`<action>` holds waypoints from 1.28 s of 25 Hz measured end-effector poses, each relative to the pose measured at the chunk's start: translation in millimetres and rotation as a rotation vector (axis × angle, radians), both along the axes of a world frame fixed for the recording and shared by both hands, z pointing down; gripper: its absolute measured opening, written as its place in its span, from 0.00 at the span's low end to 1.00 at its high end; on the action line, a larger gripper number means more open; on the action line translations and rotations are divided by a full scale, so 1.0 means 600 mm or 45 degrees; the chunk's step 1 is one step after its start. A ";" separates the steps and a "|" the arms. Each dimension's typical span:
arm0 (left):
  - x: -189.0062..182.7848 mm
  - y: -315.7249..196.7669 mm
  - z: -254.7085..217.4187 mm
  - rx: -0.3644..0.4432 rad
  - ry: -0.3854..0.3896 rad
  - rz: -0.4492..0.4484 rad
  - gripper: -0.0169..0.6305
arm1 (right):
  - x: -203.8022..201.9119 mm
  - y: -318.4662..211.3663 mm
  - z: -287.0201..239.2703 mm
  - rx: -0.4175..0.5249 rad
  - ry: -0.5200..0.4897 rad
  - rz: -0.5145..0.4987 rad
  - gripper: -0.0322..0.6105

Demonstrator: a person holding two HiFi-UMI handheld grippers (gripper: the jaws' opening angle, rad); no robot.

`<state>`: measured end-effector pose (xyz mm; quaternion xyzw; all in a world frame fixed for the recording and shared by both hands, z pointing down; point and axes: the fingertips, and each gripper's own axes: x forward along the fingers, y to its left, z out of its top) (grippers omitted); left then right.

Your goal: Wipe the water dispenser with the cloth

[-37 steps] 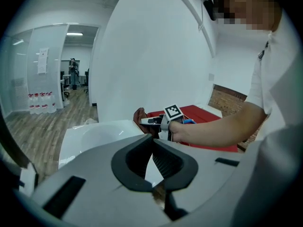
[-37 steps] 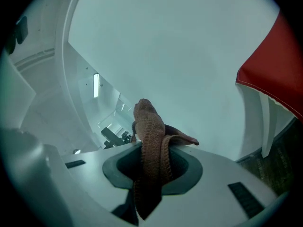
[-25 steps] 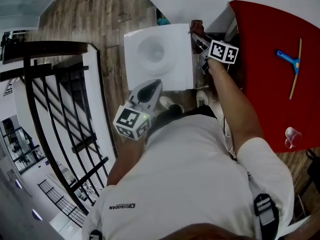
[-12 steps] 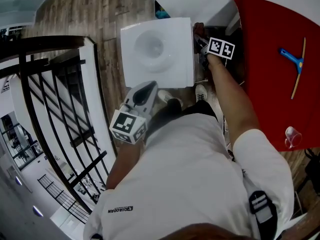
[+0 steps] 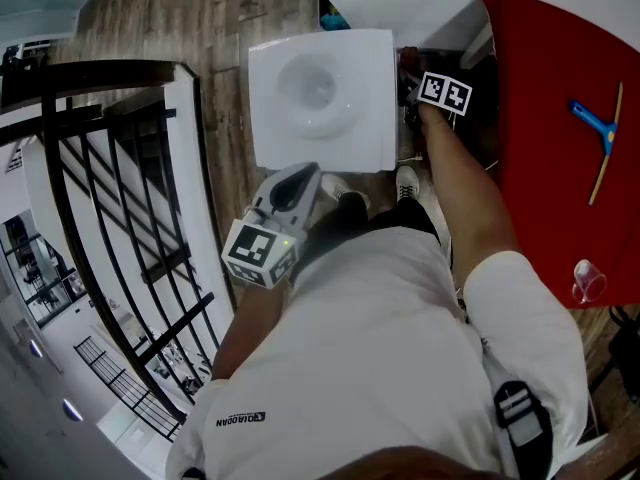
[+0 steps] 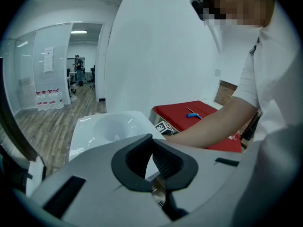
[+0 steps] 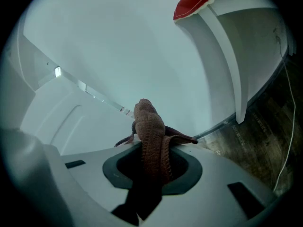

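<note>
The white water dispenser (image 5: 320,98) stands below me, its dished top (image 6: 109,126) showing in the left gripper view too. My right gripper (image 5: 410,86) reaches down along the dispenser's right side, between it and the red table. It is shut on a brown cloth (image 7: 150,129), whose folded end sticks out of the jaws against the dispenser's white side panel (image 7: 118,56). The cloth (image 5: 406,66) shows as a dark patch in the head view. My left gripper (image 5: 292,190) hangs in front of the dispenser near my body; its jaws (image 6: 152,148) meet with nothing between them.
A red table (image 5: 550,118) at the right carries a blue squeegee (image 5: 598,128) and a clear cup (image 5: 586,281). Its white leg (image 7: 227,56) stands close to the right gripper, with a thin cable (image 7: 286,117) on the wooden floor. A black railing (image 5: 110,188) runs along the left.
The head view has drifted a little. My right gripper with the cloth stays at the dispenser's right side, shifted only slightly. The left gripper has hardly moved.
</note>
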<state>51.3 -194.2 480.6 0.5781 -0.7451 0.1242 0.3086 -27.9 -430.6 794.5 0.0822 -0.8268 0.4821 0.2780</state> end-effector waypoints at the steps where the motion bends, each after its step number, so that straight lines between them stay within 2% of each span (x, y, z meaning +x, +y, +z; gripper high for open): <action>1: -0.001 -0.001 -0.001 -0.002 0.000 0.000 0.02 | 0.000 -0.001 0.001 0.005 0.006 0.002 0.18; 6: 0.001 -0.005 -0.005 0.002 -0.002 0.023 0.02 | 0.005 -0.004 -0.005 0.067 0.036 -0.037 0.18; 9: 0.000 -0.011 -0.011 0.021 0.011 0.025 0.02 | 0.018 -0.011 -0.028 0.083 0.016 -0.015 0.18; 17: 0.001 -0.037 -0.020 0.087 0.028 0.054 0.02 | 0.075 -0.026 -0.133 0.079 -0.145 0.062 0.18; 26: 0.018 -0.061 -0.035 0.142 0.009 0.116 0.02 | 0.169 0.071 -0.274 0.010 -0.295 0.002 0.18; 29: 0.018 -0.061 -0.038 0.144 -0.015 0.137 0.02 | 0.185 0.104 -0.315 -0.012 -0.343 -0.016 0.18; 32: 0.014 -0.058 -0.041 0.148 -0.023 0.130 0.02 | 0.189 0.128 -0.363 0.023 -0.405 -0.062 0.18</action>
